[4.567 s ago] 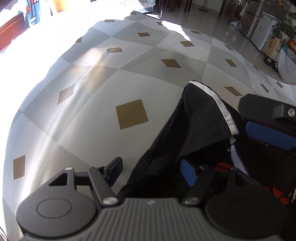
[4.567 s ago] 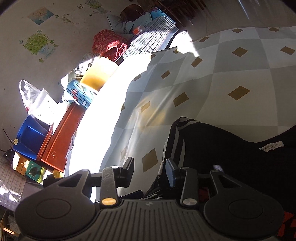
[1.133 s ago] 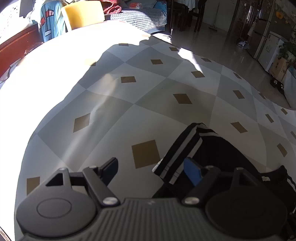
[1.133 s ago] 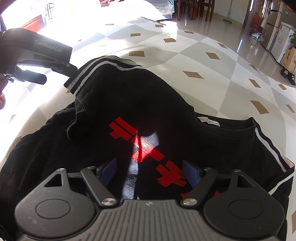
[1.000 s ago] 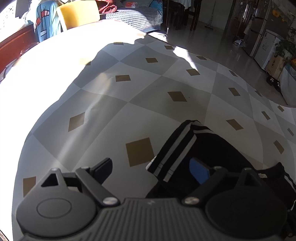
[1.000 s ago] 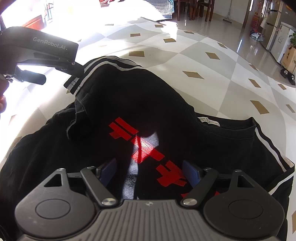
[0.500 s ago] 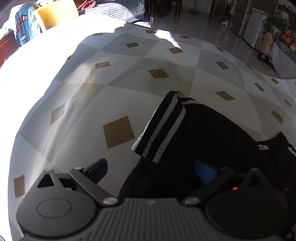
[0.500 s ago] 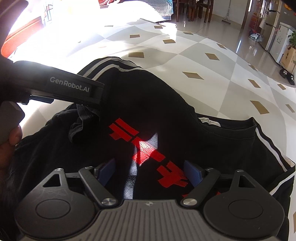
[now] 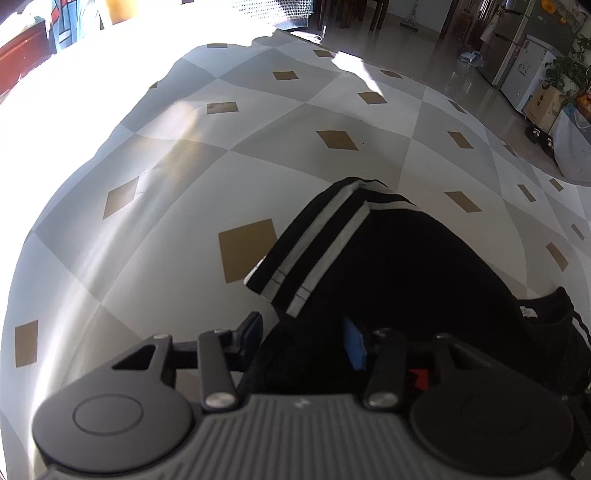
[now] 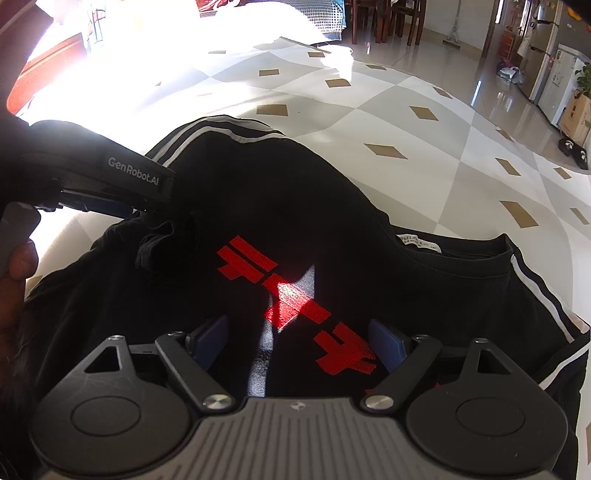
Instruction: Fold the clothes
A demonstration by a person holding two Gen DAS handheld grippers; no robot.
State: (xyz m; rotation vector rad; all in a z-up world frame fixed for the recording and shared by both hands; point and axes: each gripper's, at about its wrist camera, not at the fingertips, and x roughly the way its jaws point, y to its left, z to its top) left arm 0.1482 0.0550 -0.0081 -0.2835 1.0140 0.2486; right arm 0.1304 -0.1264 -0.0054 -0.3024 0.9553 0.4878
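A black T-shirt [image 9: 388, 266] with red print [image 10: 280, 291] lies on a grey-and-white diamond-patterned cover [image 9: 184, 166]. One sleeve with white stripes [image 9: 321, 236] is folded in over the body. My left gripper [image 9: 303, 339] has its blue pads drawn in against a bunch of black cloth at the shirt's left edge. In the right wrist view it comes in from the left [image 10: 162, 206], where the fabric is puckered. My right gripper [image 10: 297, 343] hovers open over the red print, with nothing between its fingers. The collar label [image 10: 417, 242] faces up.
A person's hand [image 10: 14, 280] holds the left gripper's handle. Strong sunlight washes out the cover's far left. Beyond the cover are a glossy floor, chairs [image 10: 384, 22], a fridge [image 9: 524, 70], a cardboard box [image 9: 543, 107] and shoes [image 10: 572, 151].
The left gripper's fingers have narrowed from wide open onto the cloth, after moving right over the shirt's edge. The right gripper has held still, open over the print.
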